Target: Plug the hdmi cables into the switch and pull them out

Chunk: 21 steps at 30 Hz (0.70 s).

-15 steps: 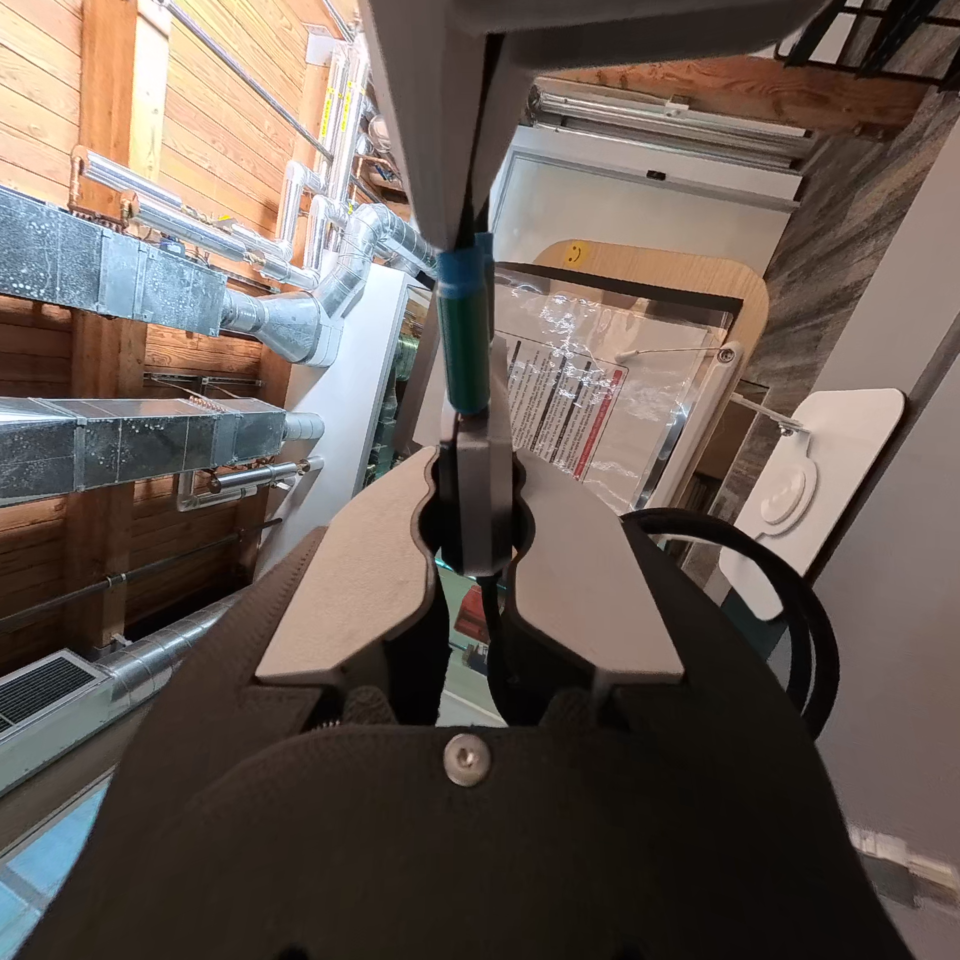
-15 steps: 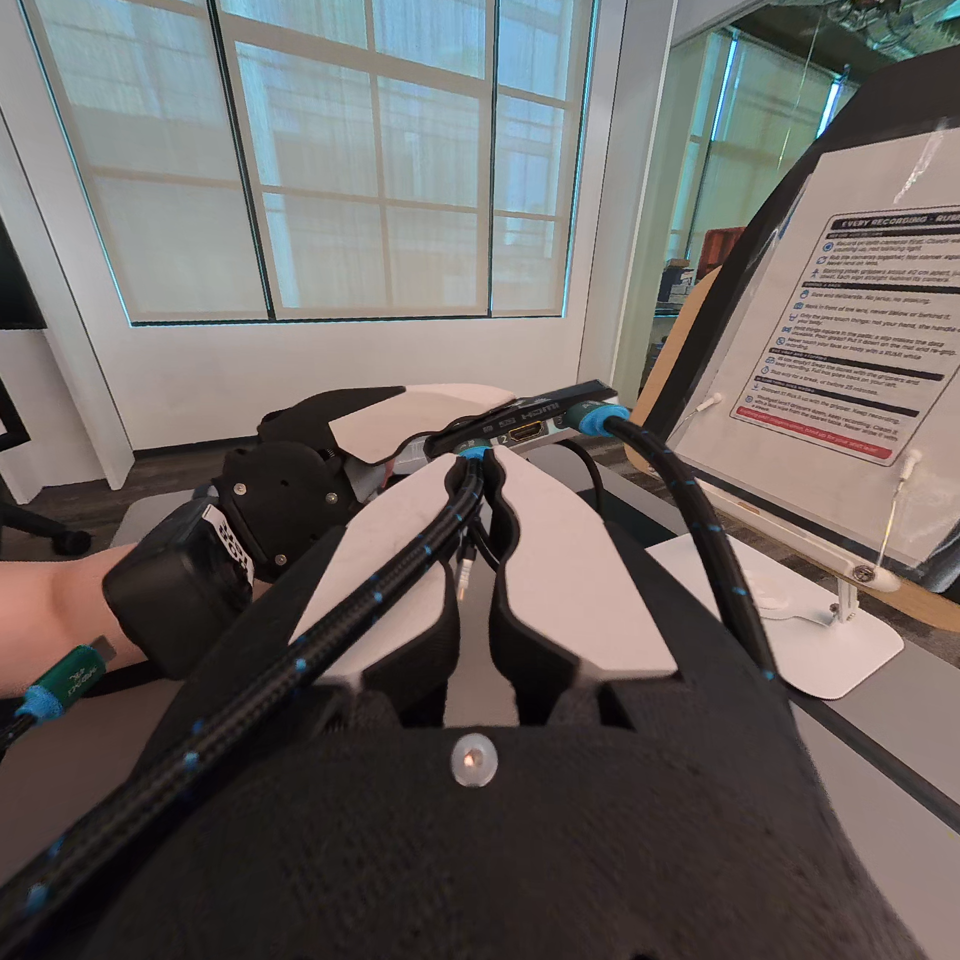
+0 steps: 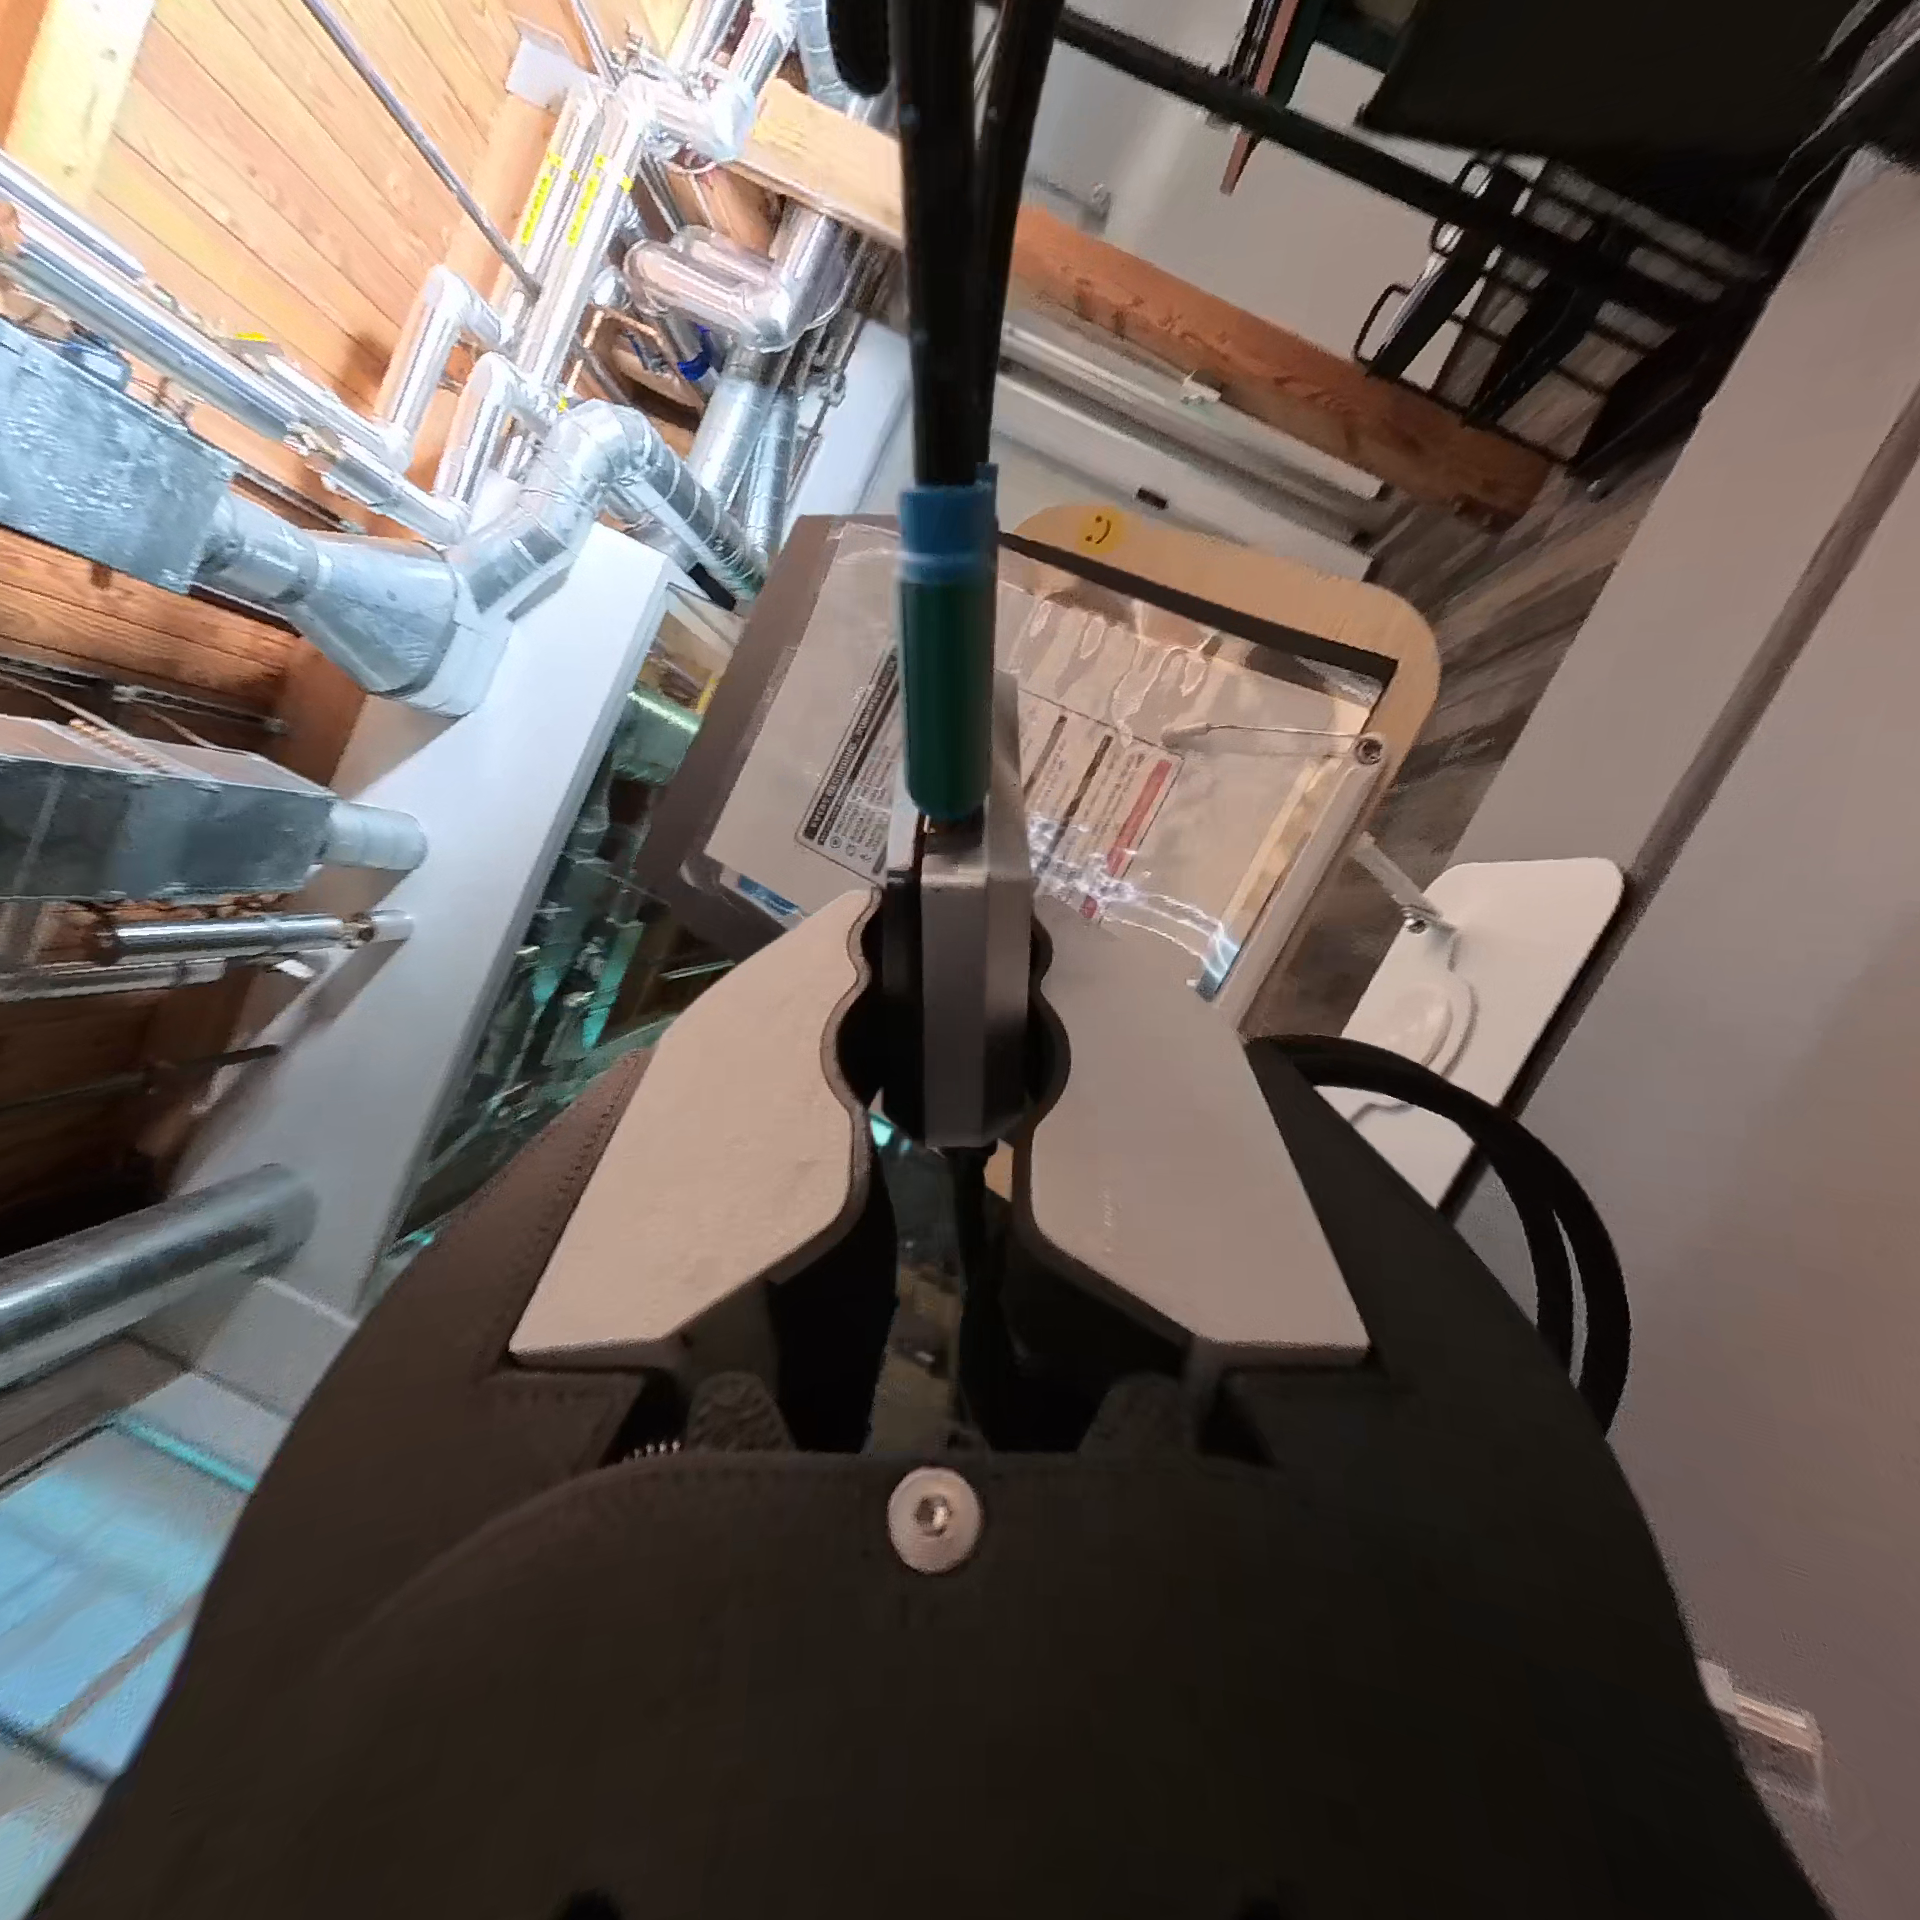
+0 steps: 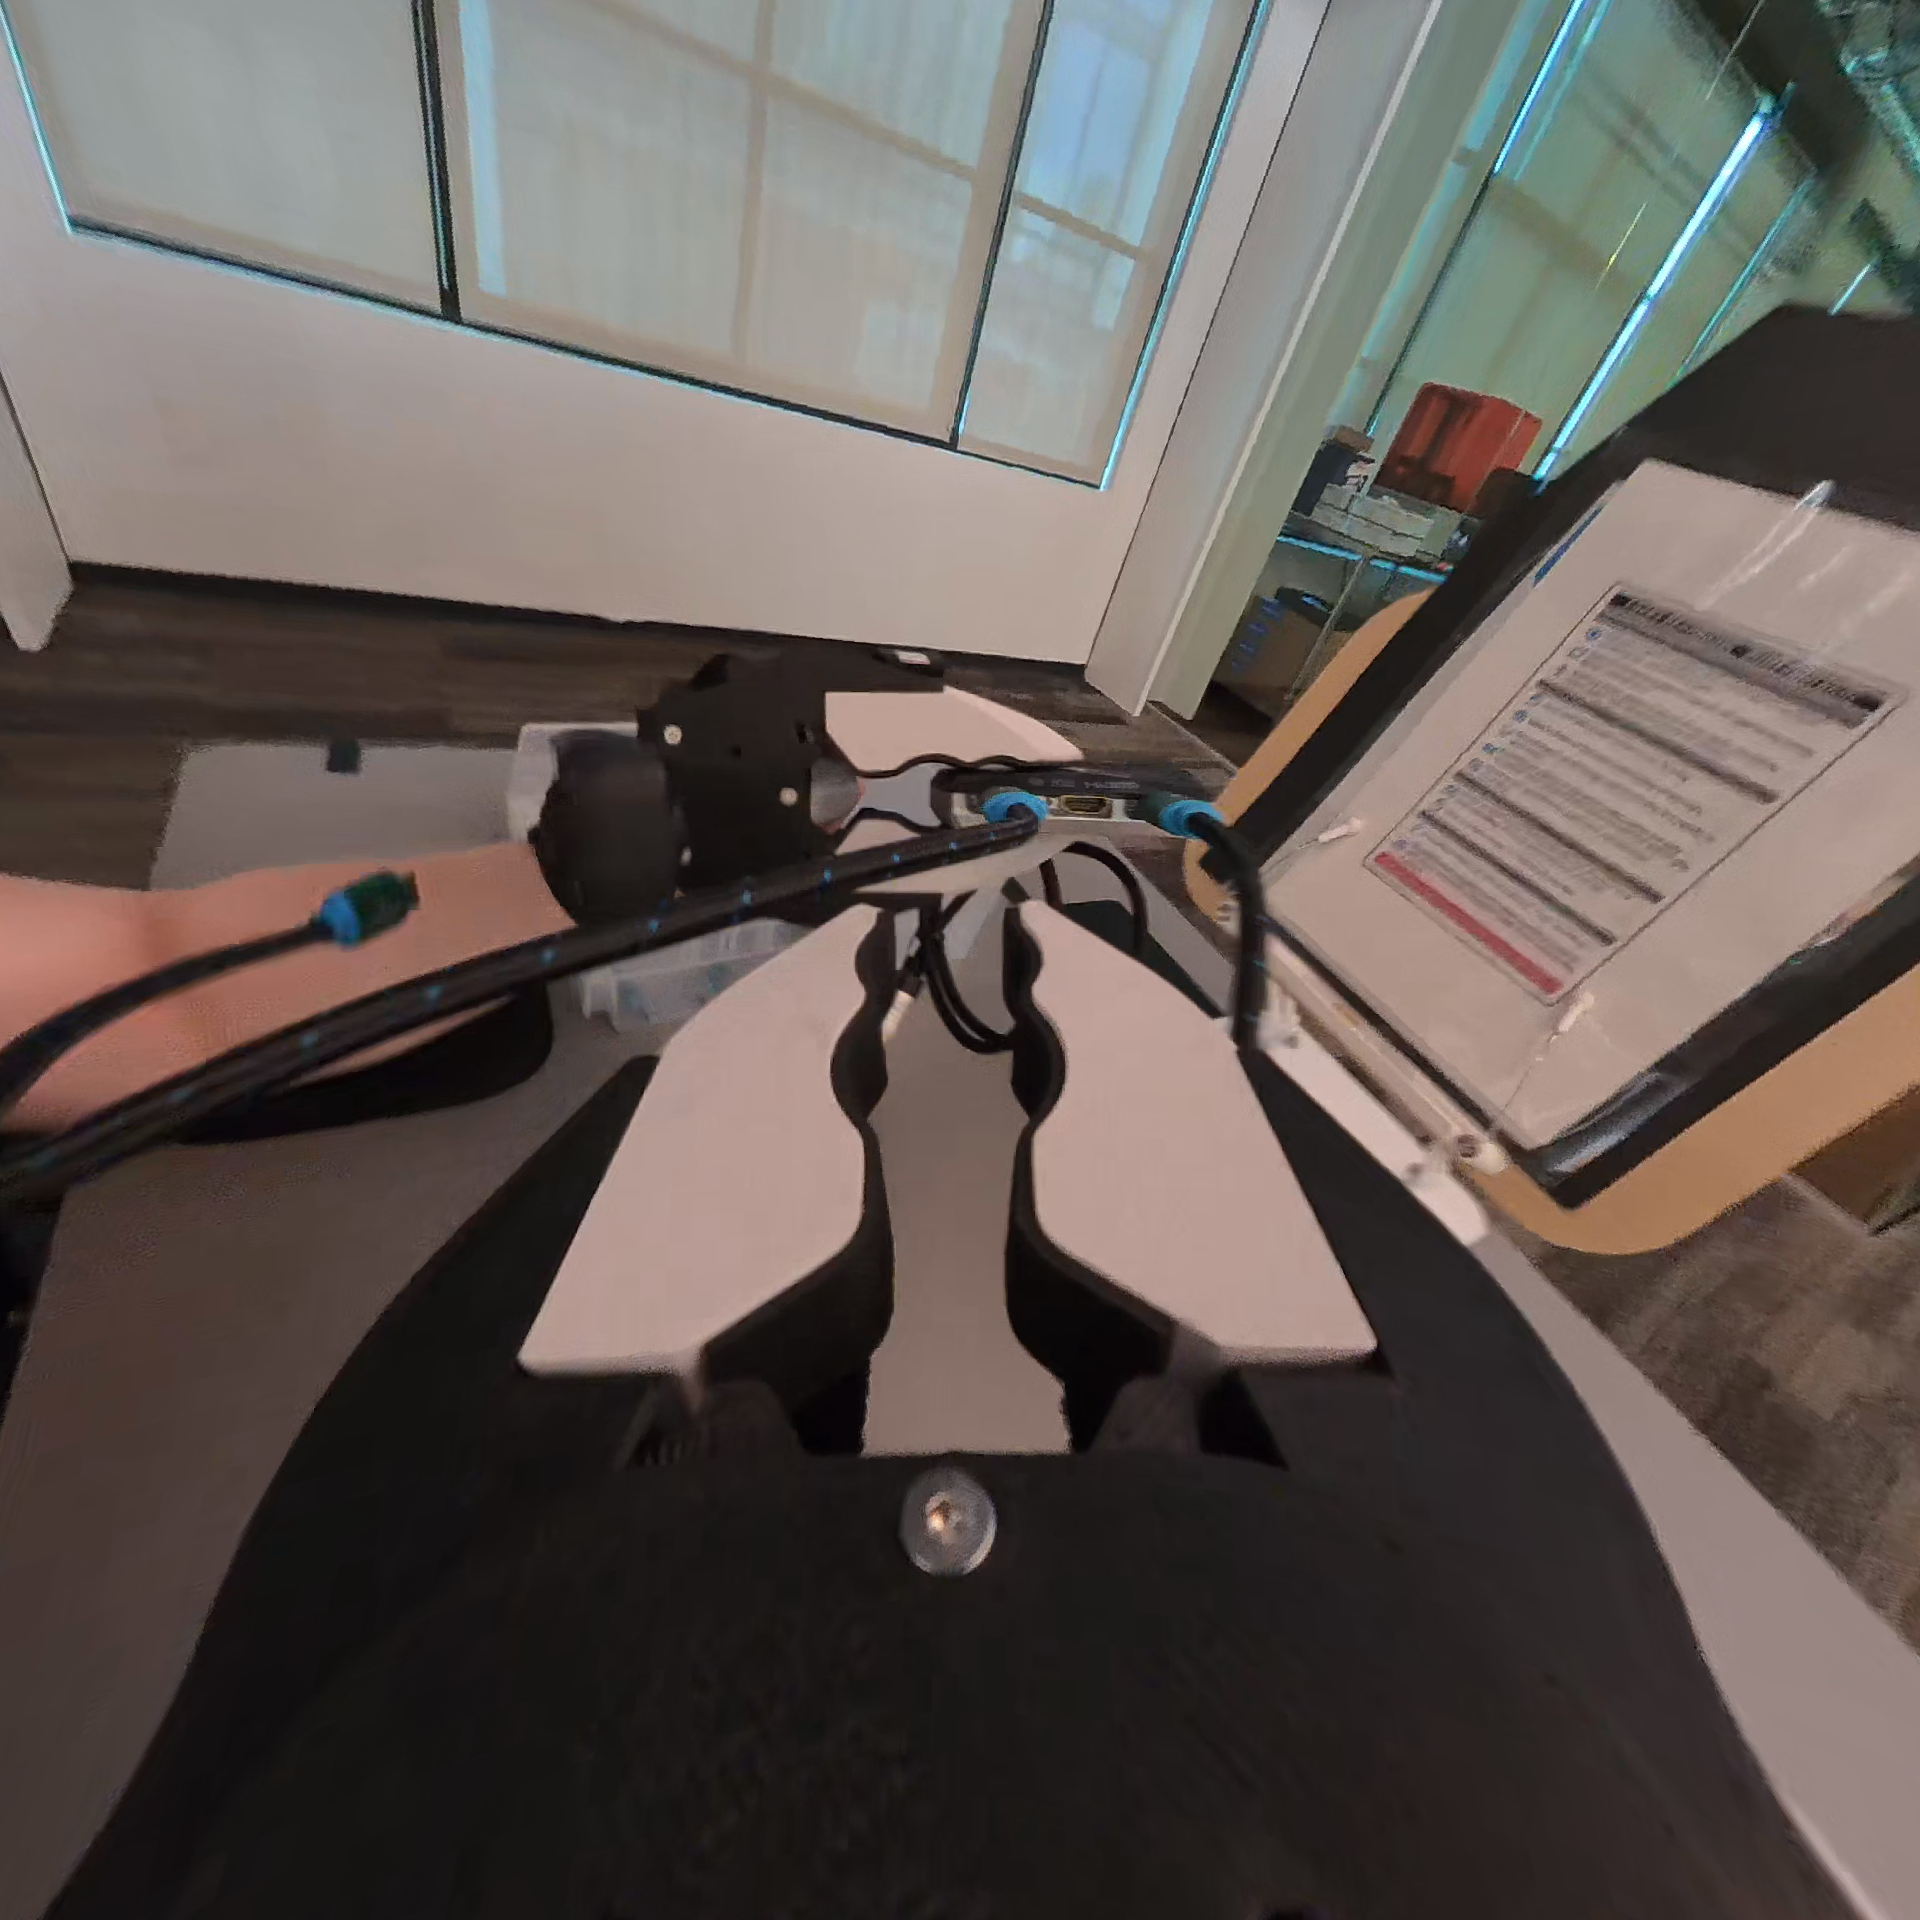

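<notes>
Switch (image 4: 1081,795) held by left gripper, two of three HDMI plugs in, middle port empty.
Switch sits straight ahead of the right gripper (image 4: 948,951) and well beyond its tips, clamped edge-on between the left gripper (image 3: 954,961) fingers. Blue-collared plug (image 4: 1006,805) is seated in the port nearest the left gripper, second plug (image 4: 1172,812) in the far port; the port between them shows bare. Third connector (image 4: 366,906) hangs loose off to the right gripper's left, over the person's forearm, not plugged. Right gripper fingers stand narrowly apart, holding nothing, braided cable (image 4: 644,925) crossing just ahead of them. Judgement: plugging stage roughly two-thirds done; last plug plus the whole pull-out stage remain. Tilted document stand (image 4: 1621,831) to the right.
</notes>
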Each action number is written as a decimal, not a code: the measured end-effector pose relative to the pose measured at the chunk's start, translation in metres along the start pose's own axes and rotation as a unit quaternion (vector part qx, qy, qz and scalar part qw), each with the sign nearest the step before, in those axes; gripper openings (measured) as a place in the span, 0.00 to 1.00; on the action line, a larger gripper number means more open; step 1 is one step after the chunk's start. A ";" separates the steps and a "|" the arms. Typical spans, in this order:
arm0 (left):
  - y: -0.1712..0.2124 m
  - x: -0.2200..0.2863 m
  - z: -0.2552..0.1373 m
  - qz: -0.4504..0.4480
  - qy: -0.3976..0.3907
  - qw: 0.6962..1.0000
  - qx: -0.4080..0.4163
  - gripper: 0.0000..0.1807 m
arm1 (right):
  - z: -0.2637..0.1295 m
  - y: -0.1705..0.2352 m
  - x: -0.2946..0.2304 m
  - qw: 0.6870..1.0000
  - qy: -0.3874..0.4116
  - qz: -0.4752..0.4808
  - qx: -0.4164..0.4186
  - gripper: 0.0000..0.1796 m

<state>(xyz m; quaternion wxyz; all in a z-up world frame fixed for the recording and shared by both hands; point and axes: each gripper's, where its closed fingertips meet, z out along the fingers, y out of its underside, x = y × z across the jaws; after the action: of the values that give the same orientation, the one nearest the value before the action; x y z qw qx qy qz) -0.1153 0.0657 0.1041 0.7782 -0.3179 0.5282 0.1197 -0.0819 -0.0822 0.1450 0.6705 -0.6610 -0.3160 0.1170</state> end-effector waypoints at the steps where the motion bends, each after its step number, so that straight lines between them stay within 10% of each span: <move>1: 0.001 -0.001 -0.001 -0.007 0.007 1.000 0.010 0.12 | -0.010 -0.006 0.000 1.000 0.005 -0.025 0.003 0.11; 9: -0.062 0.003 -0.035 -0.129 0.113 0.965 0.199 0.12 | -0.090 -0.045 0.034 0.964 0.009 -0.121 0.236 0.11; 21: -0.128 0.044 -0.083 -0.221 0.343 0.853 0.325 0.12 | 0.010 0.038 -0.026 0.957 -0.112 -0.255 0.085 0.22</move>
<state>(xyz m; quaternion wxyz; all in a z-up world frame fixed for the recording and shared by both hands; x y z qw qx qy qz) -0.0920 -0.0910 0.0916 0.6125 -0.1759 0.6859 -0.3512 -0.0983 -0.0857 0.1011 0.6923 -0.4818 -0.5357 0.0416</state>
